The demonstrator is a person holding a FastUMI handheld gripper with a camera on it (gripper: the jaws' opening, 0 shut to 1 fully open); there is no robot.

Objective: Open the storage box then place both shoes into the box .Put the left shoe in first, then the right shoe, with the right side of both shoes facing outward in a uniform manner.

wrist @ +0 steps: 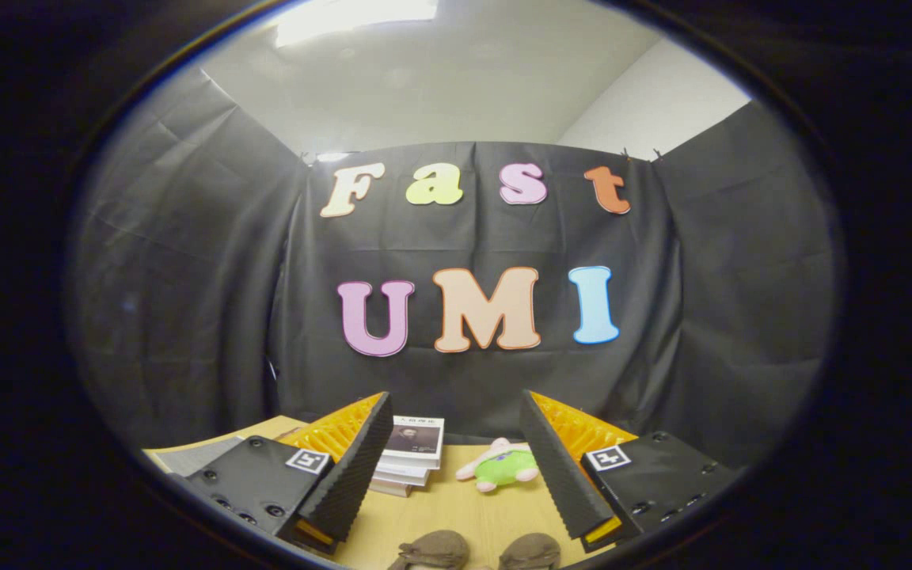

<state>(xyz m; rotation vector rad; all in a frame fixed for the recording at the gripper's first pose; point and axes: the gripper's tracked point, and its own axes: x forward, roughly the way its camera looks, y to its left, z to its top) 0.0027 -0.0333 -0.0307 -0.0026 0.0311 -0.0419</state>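
1. Gripper view, the tool: the gripper (456,467) is held level above the table (456,507), pointing toward the back wall. Its two fingers stand wide apart with nothing between them; they grip nothing.

2. Gripper view, the task's things: two shoes (476,550) sit side by side on the table, low between the fingers and close to the gripper. Only their brown upper parts are visible, so which is left and which is right cannot be told. No storage box can be made out from here.

3. Progress, as a judgement: nothing of the task appears done. Both shoes are still out on the table and untouched. Opening the box, placing the left shoe, then the right, all seem to remain.

4. Gripper view, the surface: a light wooden tabletop. Beyond the fingers lies a stack of books (410,463), just behind the left finger's tip. Near it, further right, lies a small plush toy (502,467), green and pink. Both are well apart from the shoes.

5. Gripper view, the room: black cloth (187,277) hangs as the booth's wall on three sides. Above it, a pale ceiling with a lit panel (357,17).
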